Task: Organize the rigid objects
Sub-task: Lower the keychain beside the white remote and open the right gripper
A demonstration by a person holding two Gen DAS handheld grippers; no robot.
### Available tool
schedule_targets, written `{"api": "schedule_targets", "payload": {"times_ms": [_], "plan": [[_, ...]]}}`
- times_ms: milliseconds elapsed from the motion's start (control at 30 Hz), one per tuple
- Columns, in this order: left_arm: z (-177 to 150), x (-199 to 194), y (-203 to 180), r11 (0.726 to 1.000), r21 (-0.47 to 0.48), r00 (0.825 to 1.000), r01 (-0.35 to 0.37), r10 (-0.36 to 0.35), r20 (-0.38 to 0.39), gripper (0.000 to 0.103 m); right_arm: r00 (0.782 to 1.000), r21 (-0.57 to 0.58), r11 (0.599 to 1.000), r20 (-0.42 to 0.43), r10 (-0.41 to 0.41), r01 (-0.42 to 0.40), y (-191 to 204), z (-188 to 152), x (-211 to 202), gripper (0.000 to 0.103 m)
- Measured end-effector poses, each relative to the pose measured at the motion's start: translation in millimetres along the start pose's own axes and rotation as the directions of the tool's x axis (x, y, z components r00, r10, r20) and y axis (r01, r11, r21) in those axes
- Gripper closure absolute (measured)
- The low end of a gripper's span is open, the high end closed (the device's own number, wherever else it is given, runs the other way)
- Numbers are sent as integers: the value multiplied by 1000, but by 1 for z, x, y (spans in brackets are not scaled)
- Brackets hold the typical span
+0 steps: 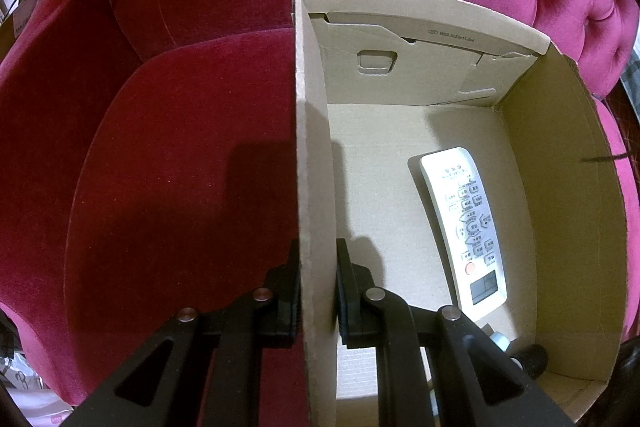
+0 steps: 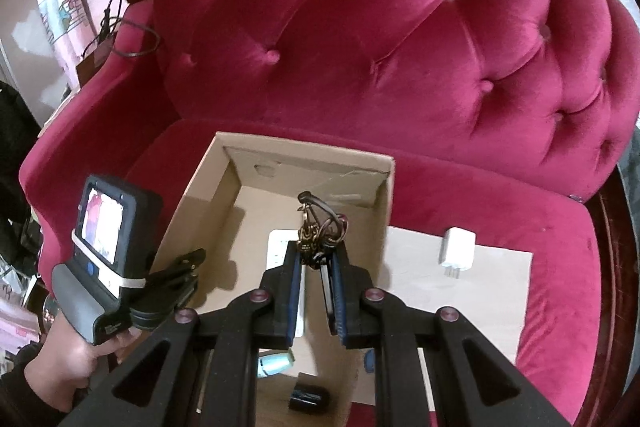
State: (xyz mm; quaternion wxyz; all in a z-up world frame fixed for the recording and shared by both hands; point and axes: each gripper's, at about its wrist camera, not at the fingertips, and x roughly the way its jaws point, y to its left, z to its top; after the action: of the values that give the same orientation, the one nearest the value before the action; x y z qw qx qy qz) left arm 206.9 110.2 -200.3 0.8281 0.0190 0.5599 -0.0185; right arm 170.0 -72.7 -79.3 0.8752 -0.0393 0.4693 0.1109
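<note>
An open cardboard box (image 1: 560,187) sits on a red velvet sofa seat. My left gripper (image 1: 318,267) is shut on the box's left wall, one finger outside it and one inside. A white remote control (image 1: 464,227) lies flat on the box floor. In the right wrist view my right gripper (image 2: 318,255) is shut on a bunch of keys (image 2: 316,233) with dark rings, held above the box (image 2: 192,211). The remote (image 2: 277,247) shows partly under the keys. A white charger plug (image 2: 458,247) lies on a flat cardboard sheet (image 2: 480,299) right of the box.
A black cylinder (image 2: 310,397) and a pale blue item (image 2: 276,363) lie at the box's near end. A person's hand (image 2: 68,367) holds the left gripper's handle (image 2: 108,259). The tufted sofa back (image 2: 380,27) rises behind. A dark cable (image 2: 132,43) lies on the left armrest.
</note>
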Motion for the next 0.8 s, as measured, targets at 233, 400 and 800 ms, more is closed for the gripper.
{"api": "schedule_targets", "payload": {"times_ms": [233,400,800], "plan": [[0,0,1,1000,-2,1000,2,-2,0,88,999,-21,1000,-49,19,-20,14,-9,29,89],[1,-1,1,1000,-2,1000,2,-2,0,88,995,-25,999,-92,23,-26,21,-19,51,89],[1,-1,2,1000,-2,1000,2,-2,0,88,981,-20,999,-191,29,-34,28,-43,98,89]]}}
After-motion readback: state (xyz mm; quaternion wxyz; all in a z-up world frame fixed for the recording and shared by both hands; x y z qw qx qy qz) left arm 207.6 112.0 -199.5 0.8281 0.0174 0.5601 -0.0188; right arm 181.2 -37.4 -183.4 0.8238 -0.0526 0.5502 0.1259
